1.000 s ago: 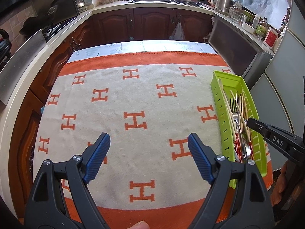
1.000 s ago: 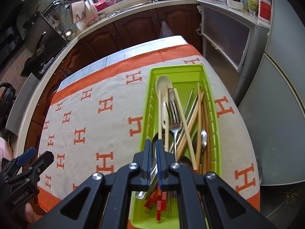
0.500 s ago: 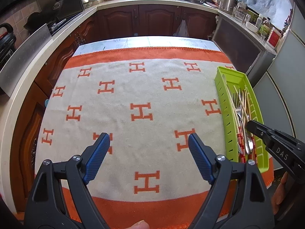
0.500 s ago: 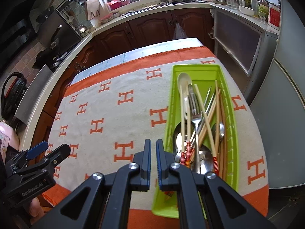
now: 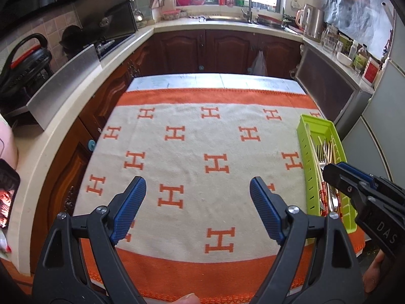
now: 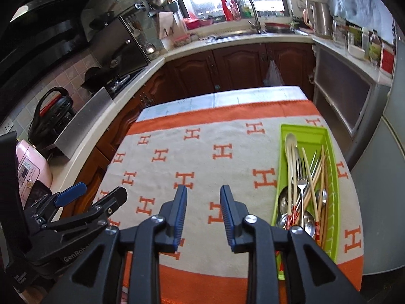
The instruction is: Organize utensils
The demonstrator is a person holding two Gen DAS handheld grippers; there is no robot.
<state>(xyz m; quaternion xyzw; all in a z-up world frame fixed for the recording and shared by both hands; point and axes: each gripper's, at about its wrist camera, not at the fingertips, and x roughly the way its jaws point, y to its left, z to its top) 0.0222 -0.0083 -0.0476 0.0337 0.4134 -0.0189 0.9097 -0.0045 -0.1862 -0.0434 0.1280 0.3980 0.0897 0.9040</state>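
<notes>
A lime green tray [image 6: 334, 197] lies at the right edge of the cloth-covered table and holds spoons, a fork [image 6: 300, 177] and several chopsticks [image 6: 310, 177]. It also shows in the left wrist view [image 5: 307, 167]. My right gripper [image 6: 203, 192] is open and empty, held above the cloth to the left of the tray. My left gripper [image 5: 197, 187] is wide open and empty over the near middle of the cloth. Each gripper shows at the edge of the other's view: the right gripper [image 5: 329, 169], the left gripper [image 6: 101, 192].
An orange and cream blanket with H marks [image 5: 215, 162] covers the table. Wooden cabinets and a counter with a stove [image 6: 119, 81] run along the left and back. A sink [image 5: 227, 19] and kettle [image 5: 312, 22] stand at the back. A grey fridge [image 6: 387, 177] stands close on the right.
My right gripper has opened and drawn back and to the left, off the tray. My left gripper has pulled back and up, staying open.
</notes>
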